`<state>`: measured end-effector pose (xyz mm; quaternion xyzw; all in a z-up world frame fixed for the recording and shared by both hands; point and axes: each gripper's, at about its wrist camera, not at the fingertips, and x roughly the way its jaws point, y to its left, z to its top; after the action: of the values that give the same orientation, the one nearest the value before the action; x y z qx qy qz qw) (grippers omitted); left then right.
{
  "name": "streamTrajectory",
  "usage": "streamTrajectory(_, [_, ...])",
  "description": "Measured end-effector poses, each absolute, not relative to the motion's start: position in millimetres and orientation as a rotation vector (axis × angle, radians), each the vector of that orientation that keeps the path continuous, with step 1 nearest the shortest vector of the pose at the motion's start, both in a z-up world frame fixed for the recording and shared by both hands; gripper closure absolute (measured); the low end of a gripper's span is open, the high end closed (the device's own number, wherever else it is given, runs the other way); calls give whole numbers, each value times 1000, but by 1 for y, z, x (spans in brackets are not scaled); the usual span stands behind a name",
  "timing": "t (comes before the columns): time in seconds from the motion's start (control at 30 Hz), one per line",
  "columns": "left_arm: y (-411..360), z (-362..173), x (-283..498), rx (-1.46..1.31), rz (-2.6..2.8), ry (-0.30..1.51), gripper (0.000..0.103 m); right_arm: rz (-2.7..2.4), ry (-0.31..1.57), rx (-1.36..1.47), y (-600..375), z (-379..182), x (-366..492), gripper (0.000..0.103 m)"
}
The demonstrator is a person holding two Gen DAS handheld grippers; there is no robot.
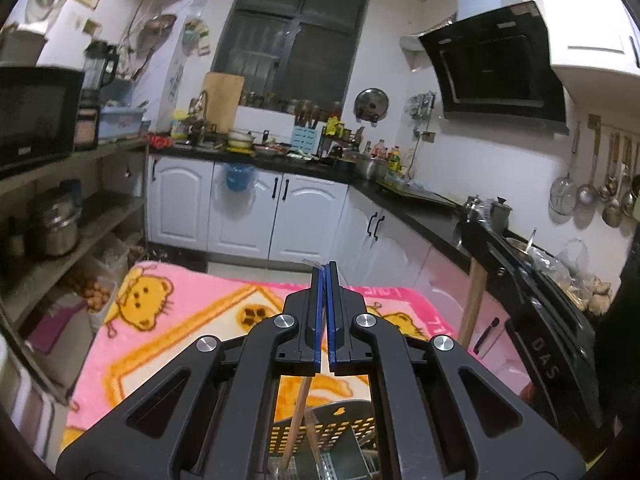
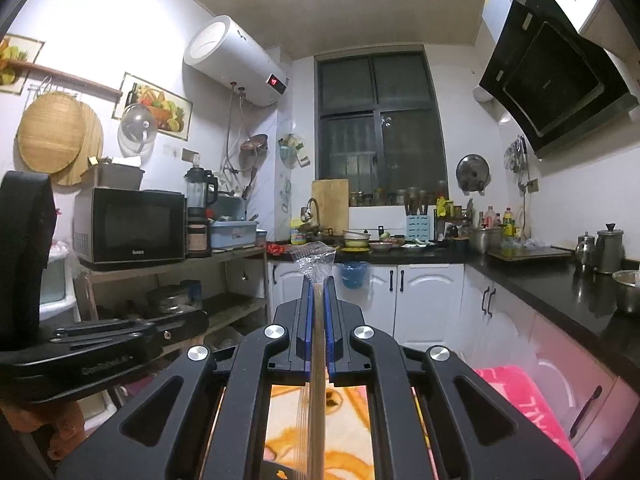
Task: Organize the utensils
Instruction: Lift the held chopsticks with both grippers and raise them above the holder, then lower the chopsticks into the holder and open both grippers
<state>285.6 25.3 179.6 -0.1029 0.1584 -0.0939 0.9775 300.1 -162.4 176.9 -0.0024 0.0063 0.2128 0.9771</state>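
— Claws over the pink bear-print blanket (image 1: 192,320): what am I holding?

— My right claw (image 2: 319,284) grips a plastic-wrapped bundle of pale wooden chopsticks (image 2: 318,360), upright between its fingers. My left claw (image 1: 325,270) is pressed closed on nothing, above the grey perforated utensil basket (image 1: 340,420) where a brown chopstick (image 1: 298,420) leans.

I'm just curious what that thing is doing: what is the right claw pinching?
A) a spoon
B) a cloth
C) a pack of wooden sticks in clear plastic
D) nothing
C: the right claw is shut on a wrapped pack of wooden sticks, clear plastic poking past the tips.
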Motion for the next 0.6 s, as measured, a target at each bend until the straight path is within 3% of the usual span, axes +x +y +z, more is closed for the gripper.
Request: streamTrajectory(0.6, [37, 132, 292, -250, -184, 320, 103, 300, -91, -9, -163, 135, 296, 98])
